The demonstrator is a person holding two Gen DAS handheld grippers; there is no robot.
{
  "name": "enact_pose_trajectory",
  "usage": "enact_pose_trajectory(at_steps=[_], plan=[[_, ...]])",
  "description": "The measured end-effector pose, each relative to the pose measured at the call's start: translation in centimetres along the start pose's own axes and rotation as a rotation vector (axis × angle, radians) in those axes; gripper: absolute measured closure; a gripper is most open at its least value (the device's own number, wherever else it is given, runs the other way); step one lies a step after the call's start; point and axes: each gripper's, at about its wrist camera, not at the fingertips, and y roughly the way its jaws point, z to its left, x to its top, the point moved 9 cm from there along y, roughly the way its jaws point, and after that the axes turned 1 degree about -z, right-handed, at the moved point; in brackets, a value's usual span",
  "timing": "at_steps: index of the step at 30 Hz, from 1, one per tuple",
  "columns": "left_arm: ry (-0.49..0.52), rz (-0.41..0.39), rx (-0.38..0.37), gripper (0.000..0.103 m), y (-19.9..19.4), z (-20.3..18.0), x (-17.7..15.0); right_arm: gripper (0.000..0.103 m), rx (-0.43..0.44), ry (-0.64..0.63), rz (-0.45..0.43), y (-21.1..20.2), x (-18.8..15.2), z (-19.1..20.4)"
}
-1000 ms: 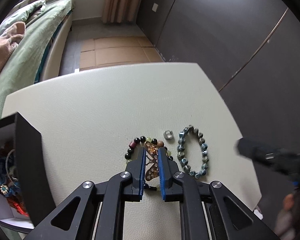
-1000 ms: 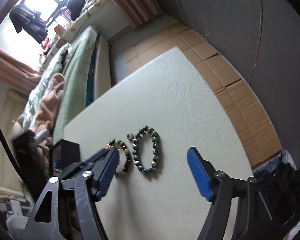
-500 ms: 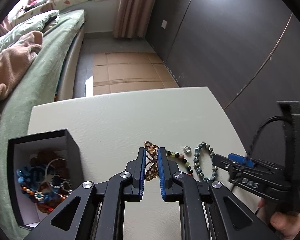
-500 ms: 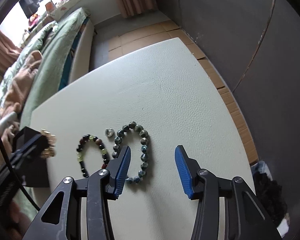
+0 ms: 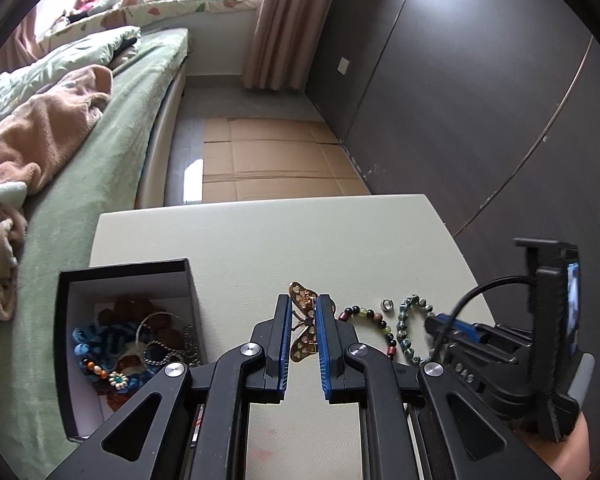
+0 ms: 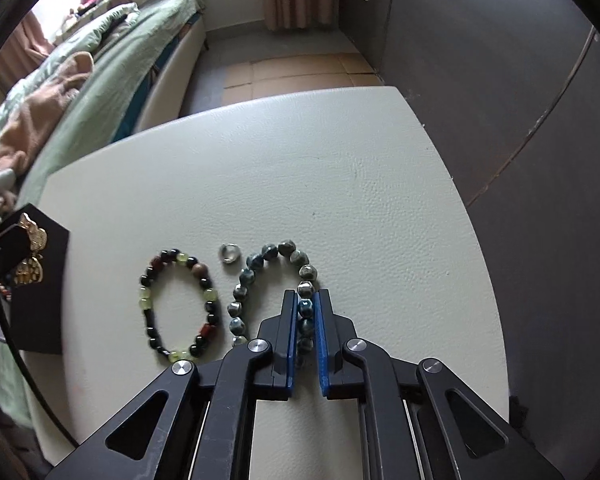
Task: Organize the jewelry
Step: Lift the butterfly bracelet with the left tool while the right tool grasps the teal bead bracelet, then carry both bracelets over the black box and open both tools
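My left gripper (image 5: 303, 300) is shut on a gold butterfly brooch (image 5: 302, 328), held above the cream table (image 6: 340, 180) just right of the open black box (image 5: 124, 270). On the table lie a multi-coloured bead bracelet (image 6: 150, 304), a small silver ring (image 6: 229, 253) and a blue-green bead bracelet (image 6: 252, 268). My right gripper (image 6: 305, 294) points down at the blue-green bracelet's right side. Its jaws are closing and the blue pads press on the beads between them. In the left wrist view the right gripper (image 5: 432, 322) shows at the right, over that bracelet (image 5: 404, 320).
The black box holds several jewellery pieces (image 5: 140, 340). A bed with green bedding (image 5: 80, 160) runs along the table's left side. Cardboard sheets (image 5: 268, 152) cover the floor beyond the far edge, and a dark wall (image 5: 480, 100) stands to the right.
The left gripper lifted the butterfly brooch off the table and carried it left toward the box. The right gripper came down over the blue-green bracelet and its jaws closed onto the beads.
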Motion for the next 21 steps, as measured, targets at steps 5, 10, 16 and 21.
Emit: enact_pose_trajectory(at_steps=[5, 10, 16, 21], plan=[[-0.015, -0.029, 0.012, 0.090, -1.3, 1.1, 0.6, 0.093, 0.066, 0.015, -0.095, -3.1, 0.9, 0.3], [-0.042, -0.057, 0.029, 0.090, -2.7, 2.6, 0.9, 0.094, 0.145, 0.018, -0.192, -6.1, 2.2, 1.9], [-0.080, -0.077, 0.056, 0.090, -3.9, 5.0, 1.4, 0.093, 0.240, 0.012, -0.267, -8.5, 3.0, 4.7], [-0.116, -0.076, 0.078, 0.090, -4.4, 7.2, 1.4, 0.093, 0.334, -0.030, -0.325, -10.3, 3.3, 8.6]])
